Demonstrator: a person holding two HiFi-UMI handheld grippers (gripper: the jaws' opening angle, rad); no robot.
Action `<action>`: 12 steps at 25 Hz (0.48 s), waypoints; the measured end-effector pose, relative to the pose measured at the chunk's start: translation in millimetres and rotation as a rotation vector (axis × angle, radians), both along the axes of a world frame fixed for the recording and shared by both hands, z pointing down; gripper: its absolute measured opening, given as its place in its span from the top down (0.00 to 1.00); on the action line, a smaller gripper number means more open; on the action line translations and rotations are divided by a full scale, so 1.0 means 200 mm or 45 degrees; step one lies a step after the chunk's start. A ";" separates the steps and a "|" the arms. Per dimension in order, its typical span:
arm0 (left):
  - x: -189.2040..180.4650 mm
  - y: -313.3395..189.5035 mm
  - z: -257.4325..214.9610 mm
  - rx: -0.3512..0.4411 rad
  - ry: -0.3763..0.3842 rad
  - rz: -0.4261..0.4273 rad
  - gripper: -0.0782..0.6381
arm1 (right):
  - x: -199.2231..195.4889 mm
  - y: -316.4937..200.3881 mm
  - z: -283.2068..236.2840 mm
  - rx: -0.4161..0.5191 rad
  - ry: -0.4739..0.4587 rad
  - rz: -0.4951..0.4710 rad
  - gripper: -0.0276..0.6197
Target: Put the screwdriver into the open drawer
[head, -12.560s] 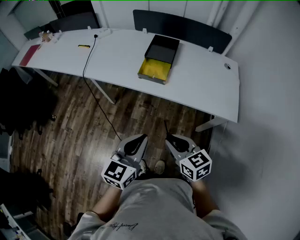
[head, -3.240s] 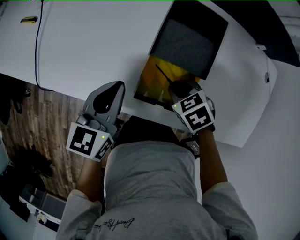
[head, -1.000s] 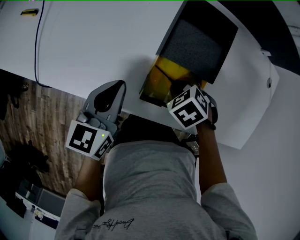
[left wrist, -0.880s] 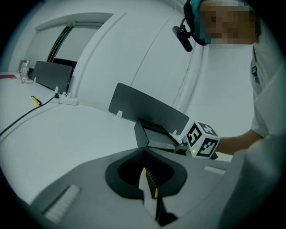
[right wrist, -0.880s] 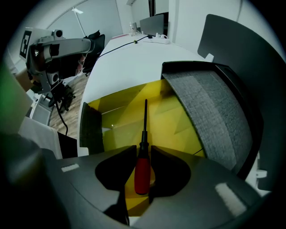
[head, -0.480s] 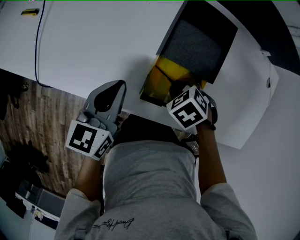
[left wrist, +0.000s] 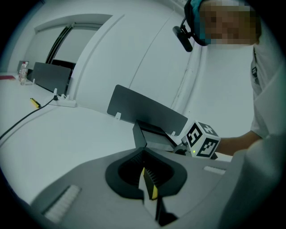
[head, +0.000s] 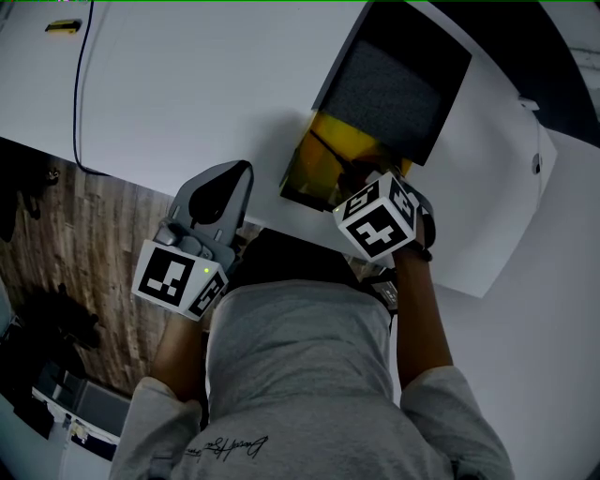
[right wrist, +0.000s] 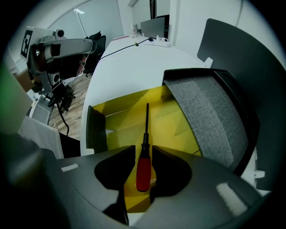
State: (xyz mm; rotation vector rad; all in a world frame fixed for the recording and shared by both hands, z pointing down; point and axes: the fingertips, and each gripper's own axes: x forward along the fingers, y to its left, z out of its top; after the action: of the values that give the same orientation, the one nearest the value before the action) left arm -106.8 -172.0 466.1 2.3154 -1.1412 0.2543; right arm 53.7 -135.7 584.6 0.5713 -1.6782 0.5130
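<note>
My right gripper [right wrist: 143, 151] has just been opening: jaws wide, the screwdriver [right wrist: 143, 167] lying free between them on the yellow drawer [right wrist: 116, 120] floor. Judged light, rigid — any regrasp belongs on the red handle.

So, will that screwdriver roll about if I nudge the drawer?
Probably a little: the screwdriver has a rounded red handle and a thin shaft, and rests on the drawer's smooth yellow floor. It looks rigid, so it shouldn't flex. The drawer's walls should keep it in.

White table [head: 187, 94], black cable [head: 79, 84], wooden floor [head: 84, 234], small yellow object [head: 62, 25]
</note>
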 end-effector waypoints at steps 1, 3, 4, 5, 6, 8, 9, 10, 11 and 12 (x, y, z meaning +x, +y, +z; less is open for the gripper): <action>0.00 0.00 -0.01 0.003 -0.001 0.002 0.89 | 0.00 0.00 -0.01 0.007 -0.005 0.004 0.75; 0.00 0.00 -0.02 0.009 -0.006 0.007 0.89 | 0.00 -0.01 -0.03 0.026 -0.020 0.017 0.75; 0.00 0.00 -0.03 0.012 -0.009 0.009 0.89 | 0.00 -0.02 -0.05 0.036 -0.031 0.025 0.75; 0.00 0.00 -0.03 0.015 -0.011 0.012 0.89 | 0.00 -0.02 -0.06 0.045 -0.042 0.034 0.75; 0.00 0.00 -0.04 0.018 -0.013 0.015 0.89 | 0.00 -0.03 -0.08 0.054 -0.051 0.042 0.75; 0.01 0.00 -0.06 0.026 -0.016 0.022 0.89 | 0.00 -0.03 -0.10 0.066 -0.071 0.056 0.75; 0.01 0.00 -0.07 0.030 -0.019 0.025 0.89 | -0.01 -0.04 -0.12 0.072 -0.086 0.063 0.75; 0.01 0.00 -0.08 0.035 -0.022 0.031 0.89 | -0.01 -0.04 -0.13 0.079 -0.105 0.072 0.75; 0.02 0.00 -0.09 0.041 -0.025 0.037 0.89 | -0.02 -0.04 -0.14 0.089 -0.123 0.083 0.76; 0.02 0.00 -0.10 0.047 -0.028 0.044 0.89 | -0.02 -0.04 -0.16 0.101 -0.138 0.092 0.76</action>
State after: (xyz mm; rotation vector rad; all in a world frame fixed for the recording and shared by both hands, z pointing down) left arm -102.4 -171.2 446.2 2.3718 -1.1263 0.2739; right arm 49.4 -143.4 553.5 0.6741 -1.7917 0.5398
